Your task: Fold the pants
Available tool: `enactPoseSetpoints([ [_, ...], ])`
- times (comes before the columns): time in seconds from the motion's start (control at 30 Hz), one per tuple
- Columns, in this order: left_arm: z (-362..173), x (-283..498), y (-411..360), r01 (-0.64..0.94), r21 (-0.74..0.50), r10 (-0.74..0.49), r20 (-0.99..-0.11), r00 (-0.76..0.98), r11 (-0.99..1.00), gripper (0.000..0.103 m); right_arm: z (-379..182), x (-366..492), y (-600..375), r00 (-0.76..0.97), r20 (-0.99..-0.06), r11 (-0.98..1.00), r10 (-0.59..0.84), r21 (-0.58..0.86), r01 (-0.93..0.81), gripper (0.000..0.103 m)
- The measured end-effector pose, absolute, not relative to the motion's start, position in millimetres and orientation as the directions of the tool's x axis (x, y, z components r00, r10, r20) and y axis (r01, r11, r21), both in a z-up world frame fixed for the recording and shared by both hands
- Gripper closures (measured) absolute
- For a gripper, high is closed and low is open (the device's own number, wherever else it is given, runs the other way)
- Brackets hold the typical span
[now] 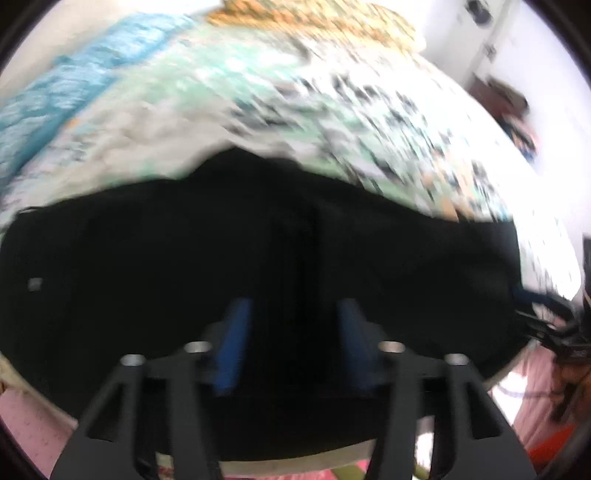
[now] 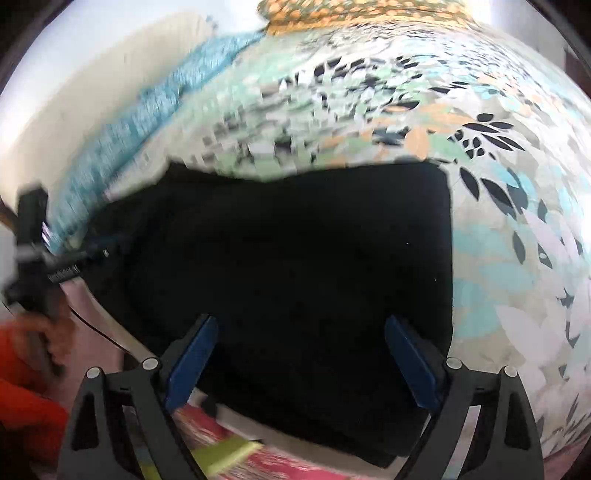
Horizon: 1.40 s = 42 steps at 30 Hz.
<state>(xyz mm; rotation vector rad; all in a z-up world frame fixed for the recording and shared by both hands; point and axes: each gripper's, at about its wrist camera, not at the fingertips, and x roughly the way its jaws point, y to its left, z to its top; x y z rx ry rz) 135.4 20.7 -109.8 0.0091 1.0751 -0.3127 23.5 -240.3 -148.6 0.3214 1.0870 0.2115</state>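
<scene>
One pair of black pants (image 2: 295,266) lies folded on a leaf-print bedsheet (image 2: 517,229), folds lost in blur. Two grippers, left (image 1: 291,343) and right (image 2: 301,363), hover above, jaws apart, empty.

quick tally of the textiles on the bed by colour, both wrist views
Black: 1, the folded pants
Leaf-print, multicolour: 1, the bedsheet
Blue: 1, the textured blanket along the bed's far-left side
Orange-patterned: 1, the pillow at the head
Total: 4
</scene>
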Motion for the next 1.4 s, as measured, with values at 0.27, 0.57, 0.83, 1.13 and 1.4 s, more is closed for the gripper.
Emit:
enactPoseSetpoints([
  [0.27,-94,142,10,0.291,-0.223,-0.342,-0.815,0.469,0.930,0.042,-117,72,-272,0.512,-0.793,0.912,0.330,0.408,0.044,0.012],
  [0.57,-144,139,-15,0.366,-0.134,-0.278,-0.884,0.375,0.921,0.041,-136,83,-256,0.452,-0.844,0.936,0.289,0.348,0.050,0.012],
  [0.83,-146,141,-15,0.339,-0.141,-0.272,-0.885,0.379,0.930,0.029,-114,22,-214,0.420,-0.815,0.907,0.399,0.419,-0.050,0.012],
  [1.13,-114,137,22,0.273,-0.188,-0.295,-0.852,0.433,0.943,0.026,-134,24,-217,0.451,-0.800,0.896,0.396,0.445,0.002,0.011],
  [1.4,-74,187,219,-0.229,-0.256,-0.094,-0.833,0.545,0.939,0.011,-134,8,-256,0.553,-0.764,0.880,0.332,0.462,0.110,0.011],
])
